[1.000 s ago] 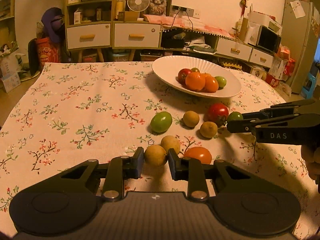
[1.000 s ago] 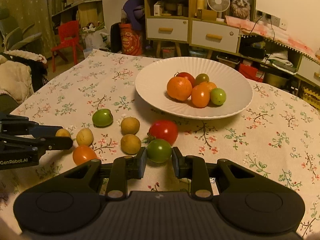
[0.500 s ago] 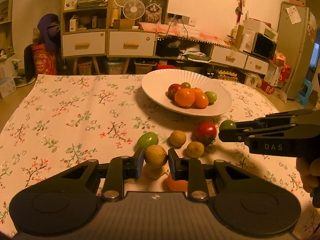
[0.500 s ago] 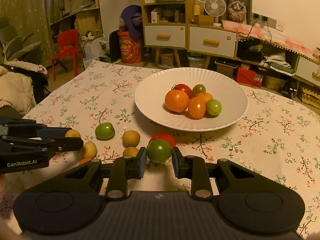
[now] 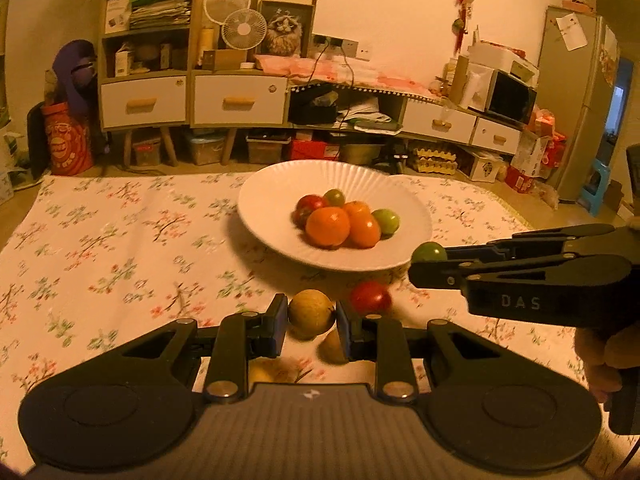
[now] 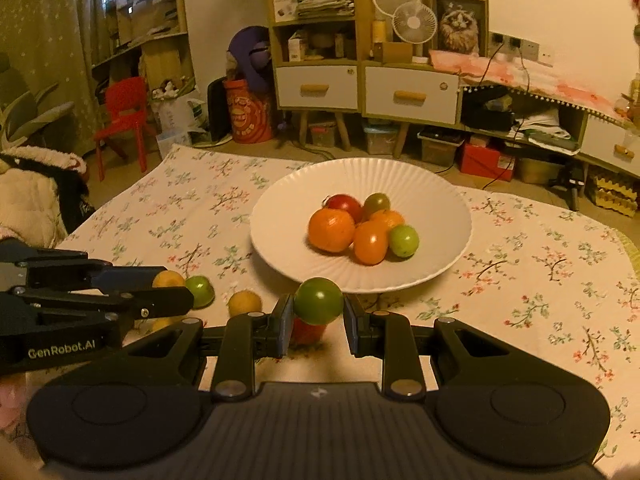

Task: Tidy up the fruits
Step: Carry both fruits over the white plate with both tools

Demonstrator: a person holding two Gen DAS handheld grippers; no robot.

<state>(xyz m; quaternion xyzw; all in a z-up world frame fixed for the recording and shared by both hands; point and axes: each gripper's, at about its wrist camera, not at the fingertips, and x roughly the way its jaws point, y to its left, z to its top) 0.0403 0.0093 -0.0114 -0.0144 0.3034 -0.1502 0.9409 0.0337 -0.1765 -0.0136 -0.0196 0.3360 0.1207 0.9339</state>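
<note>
My left gripper [image 5: 311,322] is shut on a round tan fruit [image 5: 311,314], lifted off the floral tablecloth. My right gripper [image 6: 316,320] is shut on a green tomato [image 6: 319,301], also raised, just short of the near rim of the white plate [image 6: 432,200]. The plate [image 5: 272,196] holds several orange, red and green fruits. Loose on the cloth lie a red tomato [image 5: 370,297], a green tomato [image 6: 200,291] and tan fruits [image 6: 245,302]. In the left wrist view the right gripper [image 5: 424,264] comes in from the right with its green tomato [image 5: 429,252].
Floral tablecloth [image 6: 540,280] covers the table. Beyond its far edge stand cabinets with white drawers [image 6: 410,96], fans and clutter. A red chair [image 6: 124,120] stands at the left, and a fridge [image 5: 580,100] at the right. A person's hand [image 5: 604,352] holds the right gripper.
Both grippers have risen off the cloth with their fruits and moved toward the plate; the loose fruits now sit lower in both views, partly hidden behind the fingers.
</note>
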